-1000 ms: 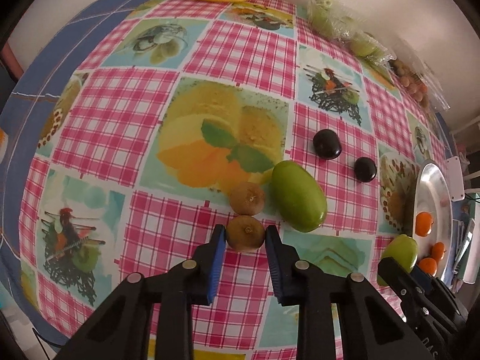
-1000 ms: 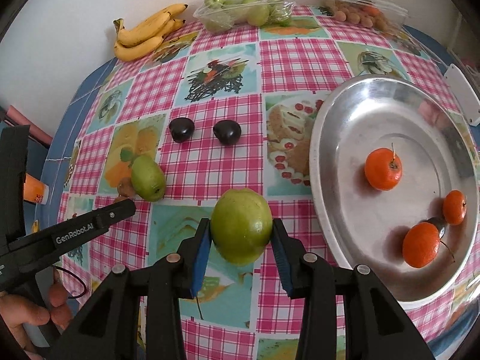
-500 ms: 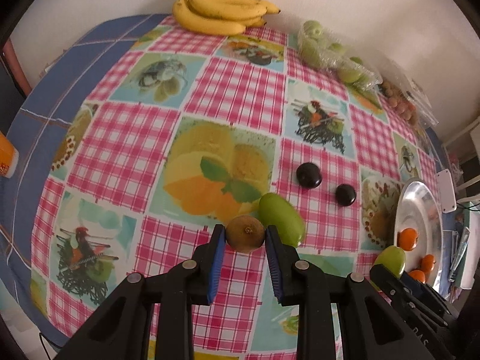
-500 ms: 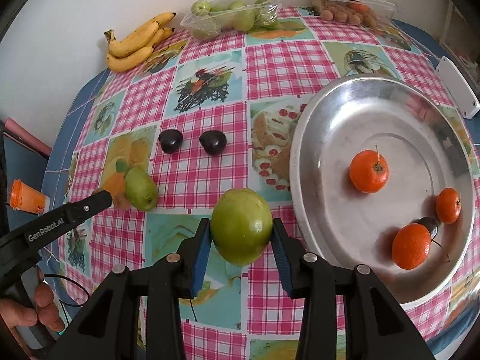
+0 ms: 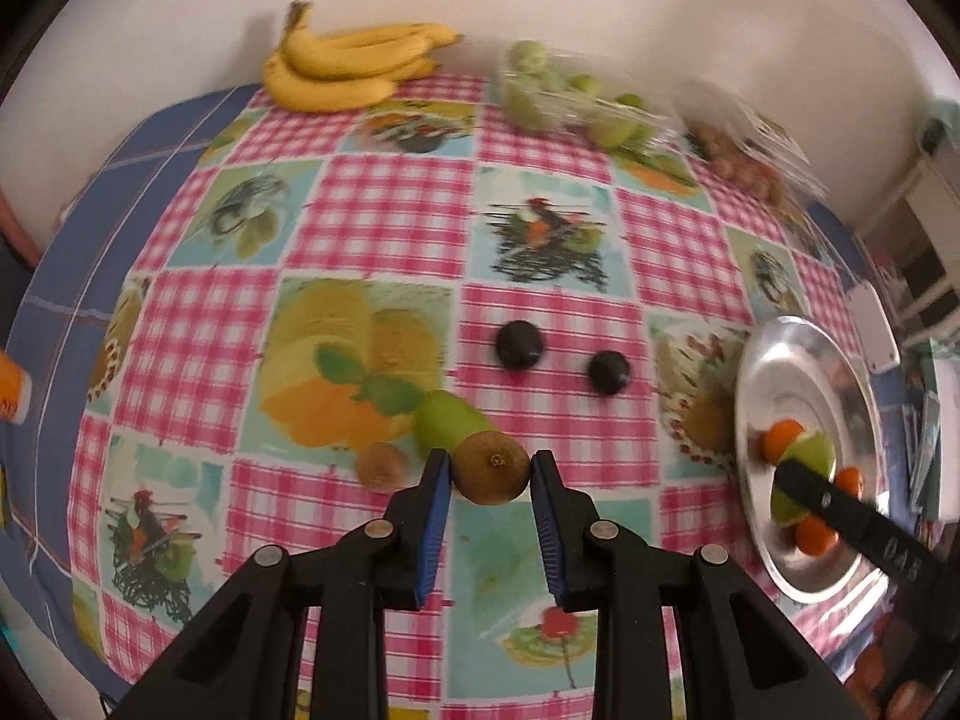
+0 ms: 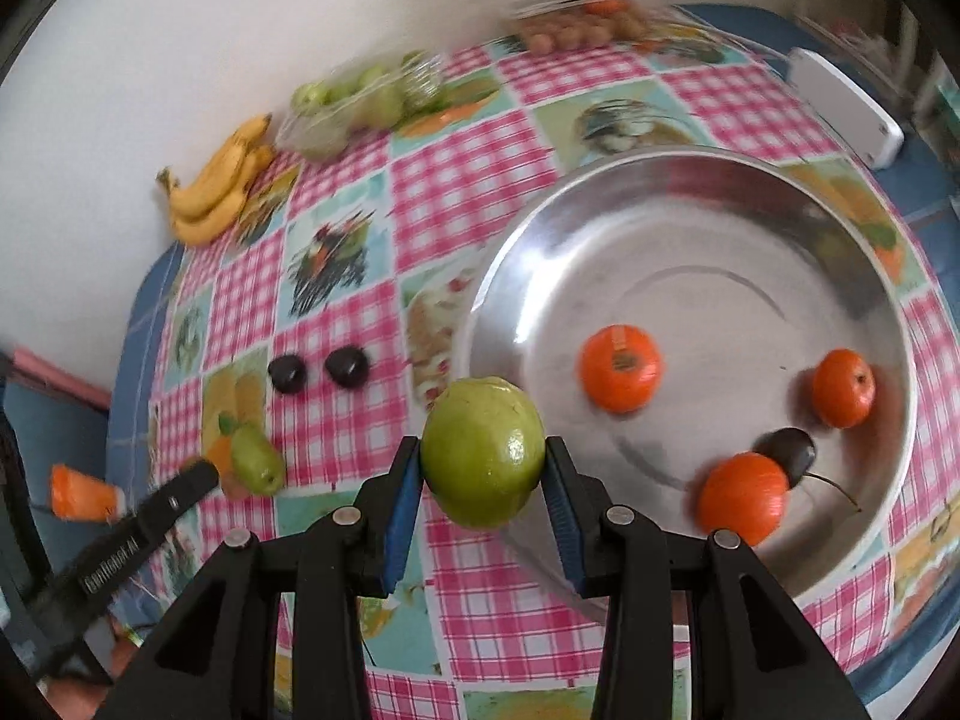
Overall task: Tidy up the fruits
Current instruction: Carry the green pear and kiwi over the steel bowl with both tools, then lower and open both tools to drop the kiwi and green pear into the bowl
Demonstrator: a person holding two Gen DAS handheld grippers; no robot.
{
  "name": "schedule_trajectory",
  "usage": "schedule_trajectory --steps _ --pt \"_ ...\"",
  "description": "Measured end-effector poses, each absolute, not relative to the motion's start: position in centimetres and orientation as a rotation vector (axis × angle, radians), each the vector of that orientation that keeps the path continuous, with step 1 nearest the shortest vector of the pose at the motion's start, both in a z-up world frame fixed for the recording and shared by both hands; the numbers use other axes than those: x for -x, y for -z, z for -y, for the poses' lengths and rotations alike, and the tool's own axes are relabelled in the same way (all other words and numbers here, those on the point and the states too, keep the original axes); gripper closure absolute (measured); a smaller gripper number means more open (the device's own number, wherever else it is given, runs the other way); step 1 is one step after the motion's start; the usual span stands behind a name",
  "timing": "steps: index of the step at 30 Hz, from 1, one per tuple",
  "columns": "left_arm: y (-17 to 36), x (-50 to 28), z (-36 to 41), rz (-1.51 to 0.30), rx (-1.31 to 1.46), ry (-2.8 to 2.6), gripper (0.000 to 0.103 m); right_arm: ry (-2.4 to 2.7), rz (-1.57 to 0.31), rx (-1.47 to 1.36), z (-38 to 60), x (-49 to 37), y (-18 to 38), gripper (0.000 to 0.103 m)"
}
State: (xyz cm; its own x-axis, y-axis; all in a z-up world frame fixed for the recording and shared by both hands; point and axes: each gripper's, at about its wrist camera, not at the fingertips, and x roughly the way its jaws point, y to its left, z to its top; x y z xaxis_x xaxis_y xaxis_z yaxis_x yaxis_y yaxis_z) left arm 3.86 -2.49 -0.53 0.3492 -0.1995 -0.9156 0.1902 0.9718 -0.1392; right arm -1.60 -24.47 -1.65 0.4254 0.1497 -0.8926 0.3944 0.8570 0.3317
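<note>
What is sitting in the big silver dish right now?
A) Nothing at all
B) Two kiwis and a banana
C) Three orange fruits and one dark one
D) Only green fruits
C: the right wrist view shows three orange fruits and a dark fruit lying in the silver dish; the green fruit is held in the right tongs.

3 oranges, 2 kiwis, 2 dark plums on cloth, 1 more in tray, 1 banana bunch.
</note>
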Motion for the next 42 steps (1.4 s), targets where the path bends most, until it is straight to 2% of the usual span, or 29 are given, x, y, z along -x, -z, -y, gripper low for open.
schedule_trajectory --steps 20,42 --pt "0.2 -0.3 13.1 -1.146 -0.196 0.497 0.074 0.430 -1.109 -0.675 33.2 5.7 2.1 0.062" --pt "1.5 1.6 18.9 -1.028 -0.387 0.629 0.074 0.394 -1.118 -0.597 32.3 4.7 2.3 0.061"
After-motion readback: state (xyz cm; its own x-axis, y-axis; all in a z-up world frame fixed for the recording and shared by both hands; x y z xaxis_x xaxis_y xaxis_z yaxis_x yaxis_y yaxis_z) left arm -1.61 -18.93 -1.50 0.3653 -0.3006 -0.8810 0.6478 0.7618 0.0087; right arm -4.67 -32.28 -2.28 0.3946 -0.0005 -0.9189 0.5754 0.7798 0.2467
